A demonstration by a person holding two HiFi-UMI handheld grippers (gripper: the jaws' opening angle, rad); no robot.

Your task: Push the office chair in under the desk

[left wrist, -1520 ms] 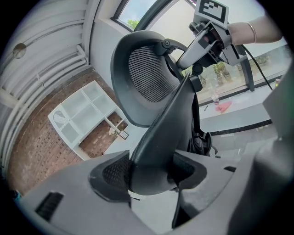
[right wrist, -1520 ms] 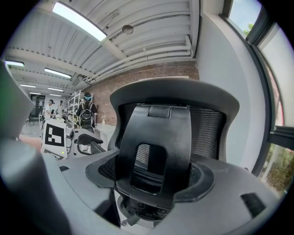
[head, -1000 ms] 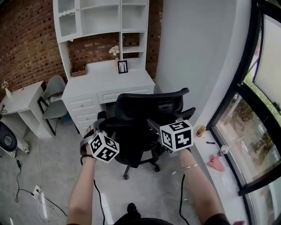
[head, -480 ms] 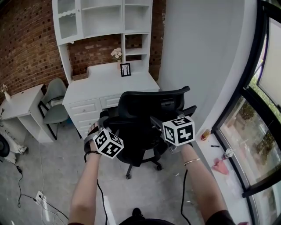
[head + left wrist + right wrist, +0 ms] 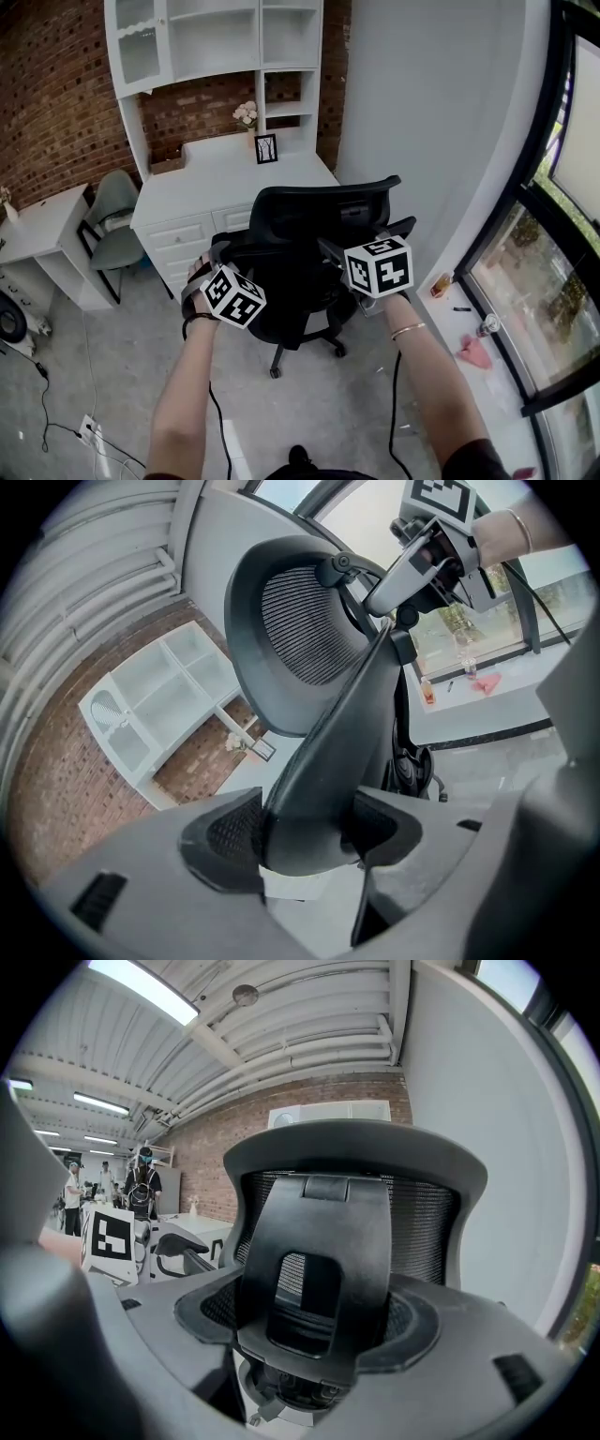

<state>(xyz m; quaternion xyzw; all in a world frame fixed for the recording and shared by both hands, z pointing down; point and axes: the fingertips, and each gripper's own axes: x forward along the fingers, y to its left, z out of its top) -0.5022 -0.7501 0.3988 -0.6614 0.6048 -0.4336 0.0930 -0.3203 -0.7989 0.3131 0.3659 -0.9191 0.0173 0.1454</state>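
Observation:
The black office chair (image 5: pixel 305 258) stands on the grey floor in front of the white desk (image 5: pixel 220 183), its backrest toward me and its top edge overlapping the desk's front. My left gripper (image 5: pixel 217 269) is shut on the chair's left side; in the left gripper view the left gripper (image 5: pixel 309 834) pinches a black frame bar (image 5: pixel 347 724). My right gripper (image 5: pixel 342 258) is shut on the chair's back; the right gripper (image 5: pixel 309 1321) clamps the central back bracket (image 5: pixel 314 1260) below the mesh backrest (image 5: pixel 422 1232).
A white hutch (image 5: pixel 216 42) rises from the desk, with a picture frame (image 5: pixel 265 148) and flowers (image 5: pixel 246 114). A grey-green chair (image 5: pixel 112 216) and small white table (image 5: pixel 37 230) stand at left. A white wall (image 5: pixel 431 112) and window sill (image 5: pixel 469 347) close the right. Cables (image 5: pixel 89 431) lie on the floor.
The chair, held by both grippers, has rolled a little toward the desk, and my arms have followed it forward. Both grips are unchanged.

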